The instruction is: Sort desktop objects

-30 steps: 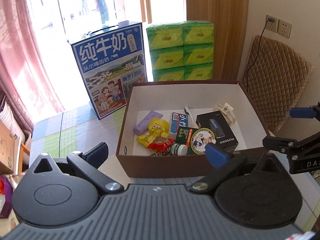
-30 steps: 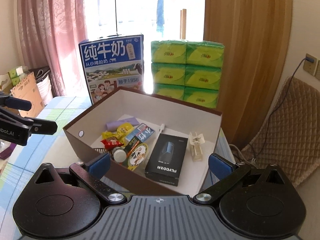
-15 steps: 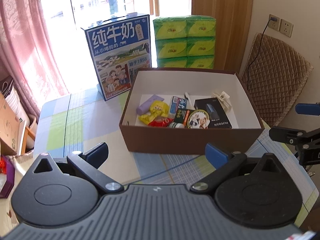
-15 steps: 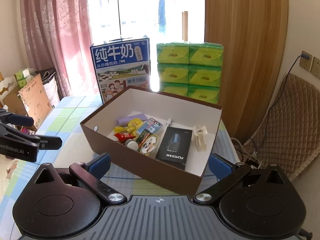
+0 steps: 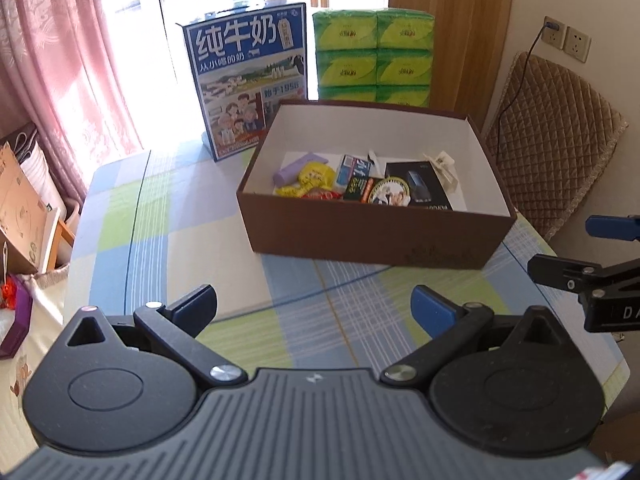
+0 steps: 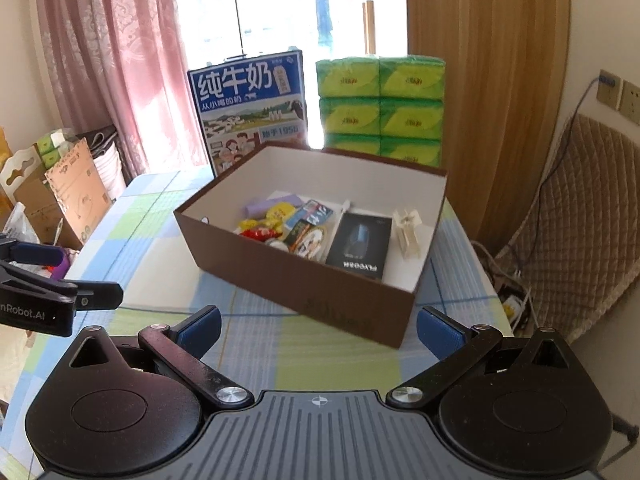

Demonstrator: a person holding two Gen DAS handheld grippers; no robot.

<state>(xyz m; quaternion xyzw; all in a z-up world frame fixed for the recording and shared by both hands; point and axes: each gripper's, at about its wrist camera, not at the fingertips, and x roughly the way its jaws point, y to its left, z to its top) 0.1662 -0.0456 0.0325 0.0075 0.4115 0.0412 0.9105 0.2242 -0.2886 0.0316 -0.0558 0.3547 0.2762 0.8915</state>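
One brown box sits on the checked counter, ahead of both pairs of jaws and touching neither. The left gripper and right gripper each hold their jaws wide apart, with nothing between them. Inside the box lie one black carton, one purple tube, one white clip and several snack packets. Behind the box stand one milk carton and six green tissue packs. Only the right wrist view shows the cardboard boxes left of the jaws.
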